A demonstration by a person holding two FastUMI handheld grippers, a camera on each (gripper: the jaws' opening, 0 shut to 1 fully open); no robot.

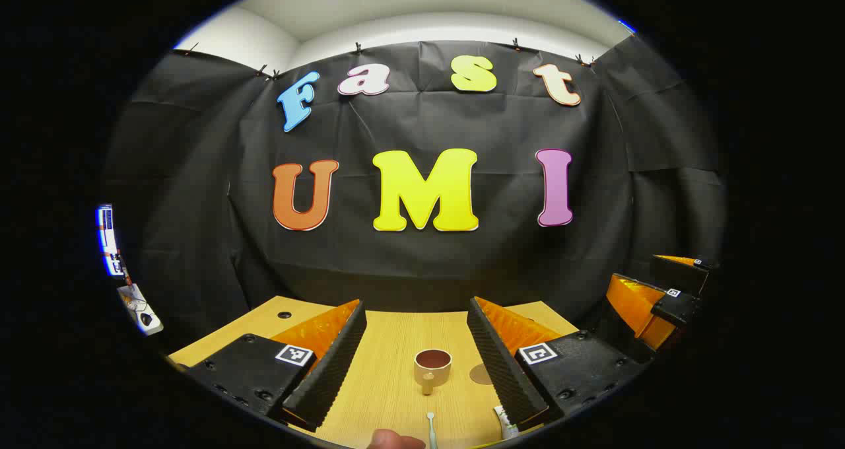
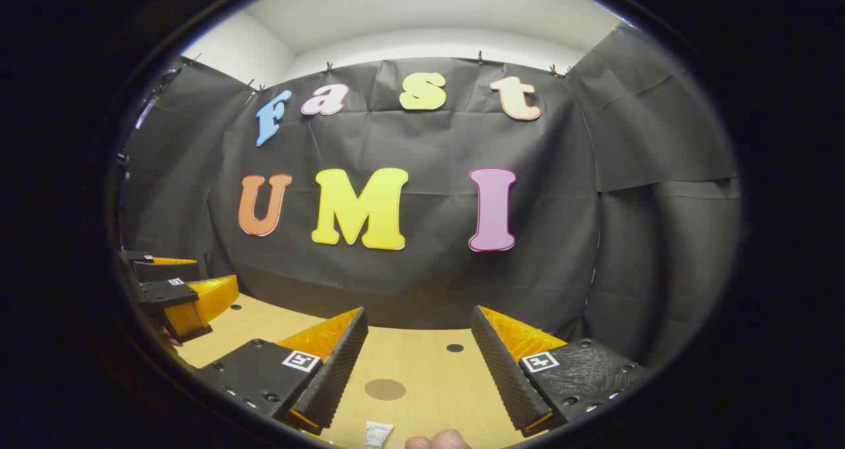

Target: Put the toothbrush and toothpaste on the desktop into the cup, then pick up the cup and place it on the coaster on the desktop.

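On the tabletop (image 1: 396, 376), toothbrush (image 1: 430, 428) and toothpaste (image 1: 506, 422) lie outside the cup (image 1: 432, 366); coaster (image 2: 385, 389) bare; both tongs (image 1: 416, 356) (image 2: 416, 363) gape empty, so loading the cup remains.

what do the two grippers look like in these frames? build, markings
Both match. The left gripper and right gripper each have two wedge-shaped fingers with ribbed inner faces, mounted on black blocks with visible screws. Each block carries a small square black-and-white marker. No cables or sleeves are visible; a fingertip shows at the bottom edge.

desktop (image 1: 389, 383): pale wood grain, matt | cup (image 1: 432, 368): smooth, glossy | wall cloth (image 2: 409, 284): matt, creased
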